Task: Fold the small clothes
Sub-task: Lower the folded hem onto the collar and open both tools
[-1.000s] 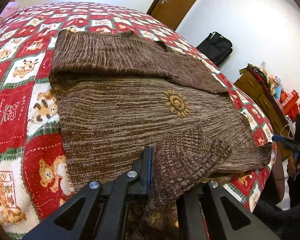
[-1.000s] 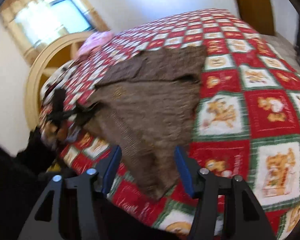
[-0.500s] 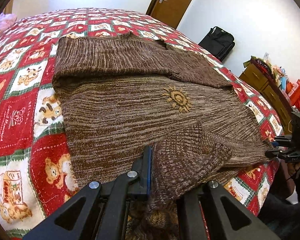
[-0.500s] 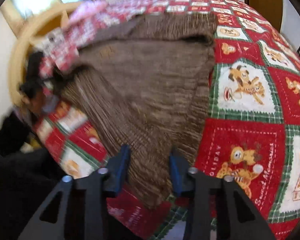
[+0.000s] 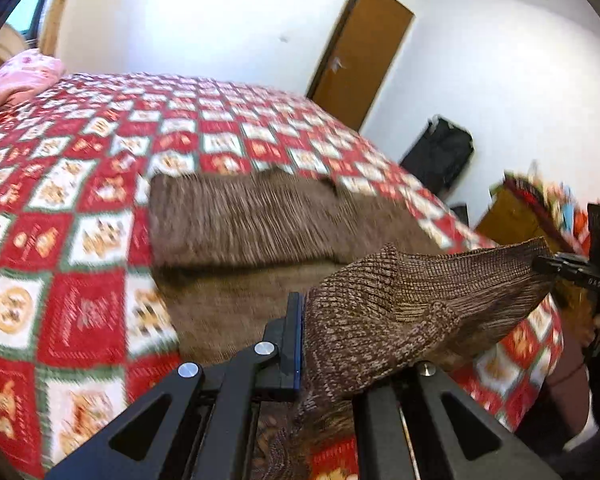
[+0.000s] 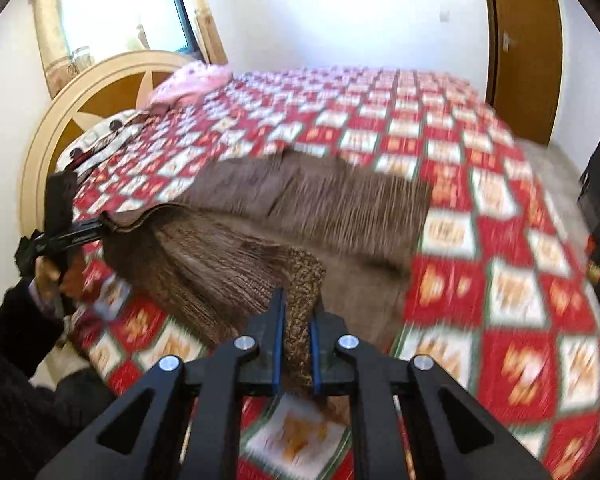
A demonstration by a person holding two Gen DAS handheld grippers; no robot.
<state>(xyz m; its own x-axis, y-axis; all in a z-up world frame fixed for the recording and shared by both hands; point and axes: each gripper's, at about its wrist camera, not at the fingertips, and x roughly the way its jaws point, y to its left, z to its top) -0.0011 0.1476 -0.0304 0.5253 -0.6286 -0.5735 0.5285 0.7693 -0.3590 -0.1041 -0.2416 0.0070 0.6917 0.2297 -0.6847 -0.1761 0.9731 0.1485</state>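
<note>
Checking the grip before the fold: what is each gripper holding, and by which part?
Both hold the brown knitted sweater by its ribbed bottom hem: the left gripper is shut on one corner, and the right gripper, whose jaws have just closed, on the other.

Obscured and blurred regions, both wrist views.
Motion blur smears the quilt (image 5: 80,220) prints and sweater (image 5: 240,216) weave; the knit hides the left gripper's (image 5: 328,340) right finger; lower frame edges crop both gripper bodies.
</note>
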